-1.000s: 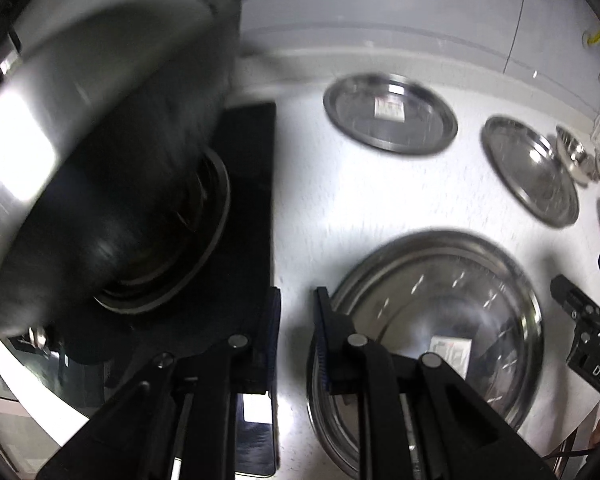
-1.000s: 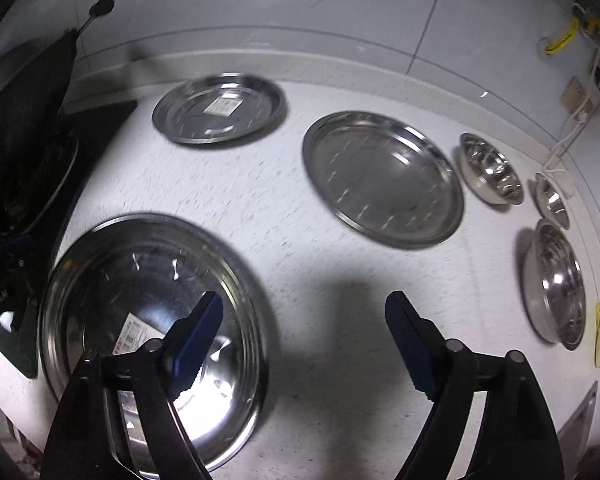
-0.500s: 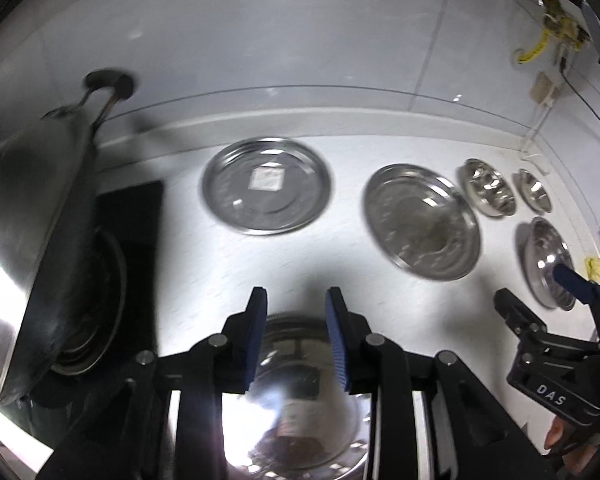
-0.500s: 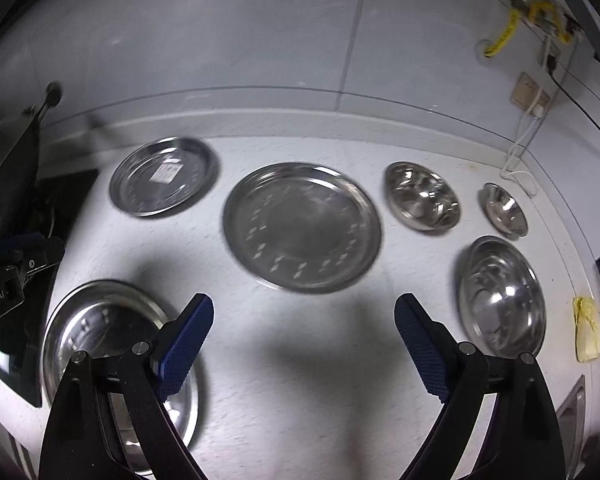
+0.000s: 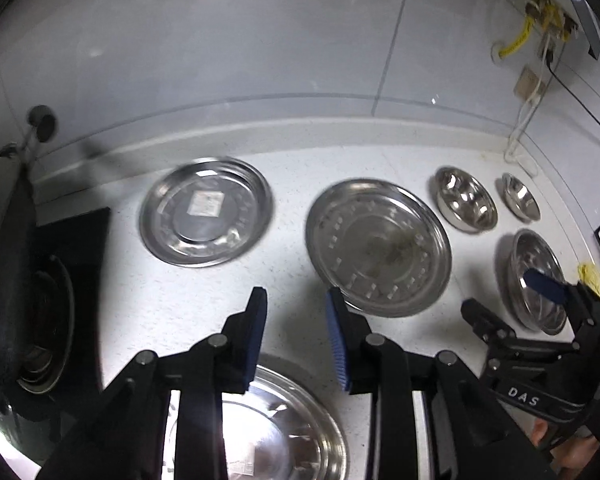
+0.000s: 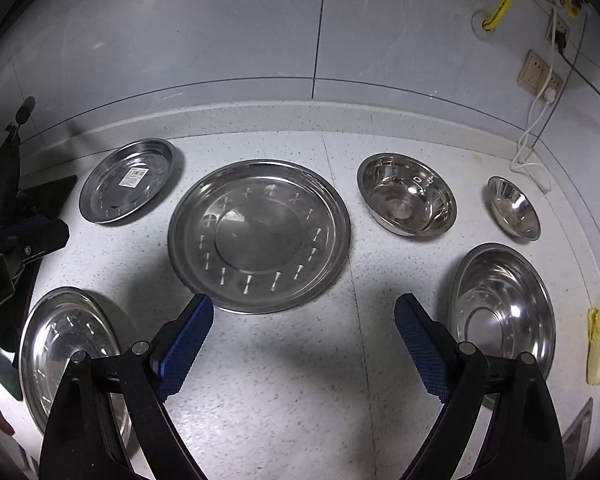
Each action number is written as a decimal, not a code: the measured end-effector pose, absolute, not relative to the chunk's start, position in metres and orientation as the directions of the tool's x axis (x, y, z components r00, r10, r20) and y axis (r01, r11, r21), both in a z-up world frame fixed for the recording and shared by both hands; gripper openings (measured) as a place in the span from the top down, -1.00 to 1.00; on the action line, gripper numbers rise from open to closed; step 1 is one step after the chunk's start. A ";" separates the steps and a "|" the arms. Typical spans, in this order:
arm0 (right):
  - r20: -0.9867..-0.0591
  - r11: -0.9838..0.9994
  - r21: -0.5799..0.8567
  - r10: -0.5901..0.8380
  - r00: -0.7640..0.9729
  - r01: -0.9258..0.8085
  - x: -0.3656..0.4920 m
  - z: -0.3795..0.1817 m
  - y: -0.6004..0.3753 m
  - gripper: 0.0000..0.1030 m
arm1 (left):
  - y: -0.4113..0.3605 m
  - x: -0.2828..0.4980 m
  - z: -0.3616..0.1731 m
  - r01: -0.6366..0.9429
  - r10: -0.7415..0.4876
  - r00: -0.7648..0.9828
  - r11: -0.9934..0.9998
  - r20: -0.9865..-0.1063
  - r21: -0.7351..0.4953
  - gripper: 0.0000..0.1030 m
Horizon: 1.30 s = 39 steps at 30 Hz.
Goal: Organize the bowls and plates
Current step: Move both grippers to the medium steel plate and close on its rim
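Nearest, left gripper (image 5: 296, 332) jaws opening, nothing between them, over a steel plate (image 5: 284, 432) at the counter's (image 6: 280, 380) front. Right gripper (image 6: 304, 344) spread wide, empty, above bare counter. Beyond: big plate (image 6: 260, 236), stickered plate (image 6: 128, 180), deep plate (image 6: 500, 308), two bowls (image 6: 406, 200) by the wall.
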State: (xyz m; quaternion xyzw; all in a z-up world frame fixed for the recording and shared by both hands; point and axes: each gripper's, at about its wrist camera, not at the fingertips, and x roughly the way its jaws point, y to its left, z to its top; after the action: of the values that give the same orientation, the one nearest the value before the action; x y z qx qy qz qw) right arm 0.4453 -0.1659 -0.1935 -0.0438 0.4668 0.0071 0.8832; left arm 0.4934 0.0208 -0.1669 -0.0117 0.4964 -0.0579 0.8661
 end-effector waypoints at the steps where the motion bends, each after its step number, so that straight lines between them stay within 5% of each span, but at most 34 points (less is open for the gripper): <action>1: -0.826 0.996 -0.071 -0.026 0.563 -0.057 0.447 -0.195 -0.168 -0.73 | 0.019 0.496 -0.170 0.086 -0.128 0.484 0.991 -0.866 -0.098 0.17; 2: -0.827 0.996 -0.070 -0.024 0.562 -0.059 0.449 -0.196 -0.170 -0.73 | 0.017 0.499 -0.173 0.075 -0.133 0.474 0.991 -0.870 -0.110 -0.12; 11: -0.830 0.997 -0.041 0.000 0.558 -0.061 0.463 -0.203 -0.193 -0.73 | 0.005 0.510 -0.189 0.023 -0.085 0.439 0.996 -0.895 -0.083 -0.28; 39: -0.869 0.998 0.061 0.066 0.490 -0.025 0.519 -0.240 -0.226 -0.73 | -0.028 0.563 -0.234 0.018 -0.076 0.351 0.997 -0.933 -0.075 -0.29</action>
State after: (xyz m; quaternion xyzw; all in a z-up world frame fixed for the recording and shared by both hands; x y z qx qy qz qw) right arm 0.5189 -0.2262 -0.2398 0.0202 0.5045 0.0263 0.8628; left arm 0.5634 -0.0284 -0.2344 -0.0255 0.5689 -0.0288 0.8215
